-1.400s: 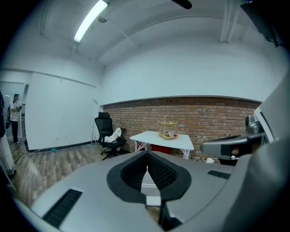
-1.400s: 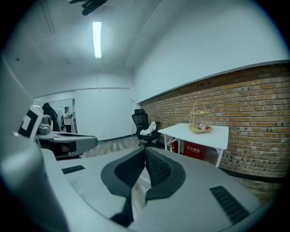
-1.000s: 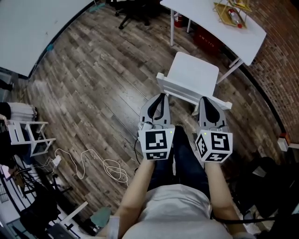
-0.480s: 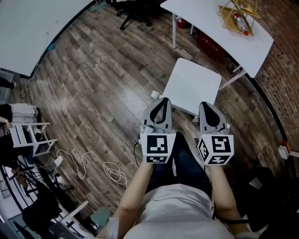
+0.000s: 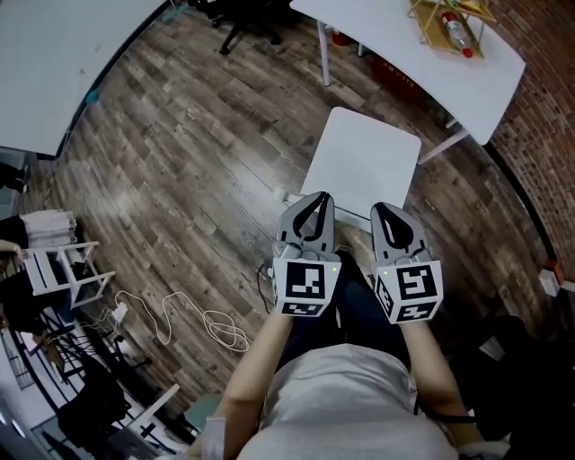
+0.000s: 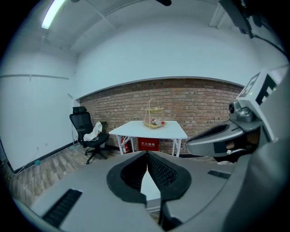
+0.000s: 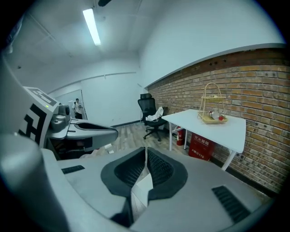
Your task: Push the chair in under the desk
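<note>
The white chair [image 5: 367, 157] stands on the wood floor with its seat toward the white desk [image 5: 404, 40] at the top right. My left gripper [image 5: 314, 199] and right gripper [image 5: 387, 209] are side by side at the chair's back edge, both shut with nothing between the tips. The backrest rail is hidden beneath them. In the left gripper view the shut left gripper [image 6: 147, 154] points at the desk [image 6: 149, 129], and a strip of white chair [image 6: 149, 183] shows below the tips. The right gripper [image 7: 145, 149] looks the same way, with chair white [image 7: 140, 188] under it.
A wire basket [image 5: 449, 22] with a bottle sits on the desk and a red box [image 5: 395, 72] stands beneath it. A black office chair [image 5: 238, 18] is at the top, a brick wall on the right, a white cable [image 5: 198, 319] and small rack [image 5: 63, 269] on the left.
The chair's back rail, visible ahead of the tips a second ago, is now hidden under both grippers. Grippers and view have shifted forward toward the desk. Both stayed shut.
</note>
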Demonstrator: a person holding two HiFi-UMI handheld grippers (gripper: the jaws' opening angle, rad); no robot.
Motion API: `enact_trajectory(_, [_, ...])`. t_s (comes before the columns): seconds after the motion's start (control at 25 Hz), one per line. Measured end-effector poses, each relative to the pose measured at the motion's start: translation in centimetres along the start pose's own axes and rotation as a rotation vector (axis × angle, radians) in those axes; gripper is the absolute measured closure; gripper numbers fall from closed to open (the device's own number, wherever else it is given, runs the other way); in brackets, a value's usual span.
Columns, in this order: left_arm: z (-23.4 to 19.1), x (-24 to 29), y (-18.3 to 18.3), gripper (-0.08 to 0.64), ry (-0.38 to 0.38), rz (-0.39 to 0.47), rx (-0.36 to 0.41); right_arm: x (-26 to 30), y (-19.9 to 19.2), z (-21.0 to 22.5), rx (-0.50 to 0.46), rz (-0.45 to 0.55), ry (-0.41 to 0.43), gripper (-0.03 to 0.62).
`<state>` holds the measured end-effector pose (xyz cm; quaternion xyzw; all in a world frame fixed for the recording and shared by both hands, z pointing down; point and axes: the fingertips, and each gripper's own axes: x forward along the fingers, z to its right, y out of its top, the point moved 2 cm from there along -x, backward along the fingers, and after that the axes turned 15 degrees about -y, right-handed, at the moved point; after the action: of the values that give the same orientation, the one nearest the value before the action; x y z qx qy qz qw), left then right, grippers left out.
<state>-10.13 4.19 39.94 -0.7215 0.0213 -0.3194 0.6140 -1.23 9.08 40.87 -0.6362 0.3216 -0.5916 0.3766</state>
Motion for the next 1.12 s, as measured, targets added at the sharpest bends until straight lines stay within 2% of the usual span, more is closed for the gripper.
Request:
enact_trajectory(0.28, [1.8,0.8,-0.8,0.543,-0.08,-0.053,0.061,-0.2,-0.7,0.4,-0.086,-0.044,0.056,0.575])
enact_trajectory(0.48, [1.6,0.7,-1.6,0.542,-0.146,-0.131,0.166,-0.3,-1.6,0.2,-0.137,-0.079,0.044,0.574])
enact_trajectory(0.52, [1.6,0.6,-1.9,0.541,-0.164,-0.159,0.193,-0.5,-1.8,0.1,-0.146,-0.09,0.039,0.566])
enact_trajectory(0.6, [1.7,0.6,-2.7,0.541,-0.205,-0.215,0.253,-0.8,-2.5,-0.1,-0.174,-0.116,0.035,0.497])
enact_trajectory(0.64, [1.9,0.8,-3.1,0.541,-0.23,-0.24,0.286,-0.9,-2.9,-0.1,-0.194,-0.13,0.036,0.488])
enact_trajectory(0.8, [2.8,1.5,-4.5,0.538,-0.35,-0.328,0.423,-0.7,-4.7,-0.1,-0.281,-0.196,0.048,0.48])
enact_trajectory(0.92, [3.1,1.8,-5.3,0.532,-0.425,-0.392,0.541,-0.3,-5.6,-0.9,-0.369,-0.231,0.096,0.443])
enact_trajectory(1.12, [3.4,2.2,-6.5,0.41,-0.517,-0.486,0.635,-0.1,-7.0,-1.7,-0.588,-0.287,0.136,0.437])
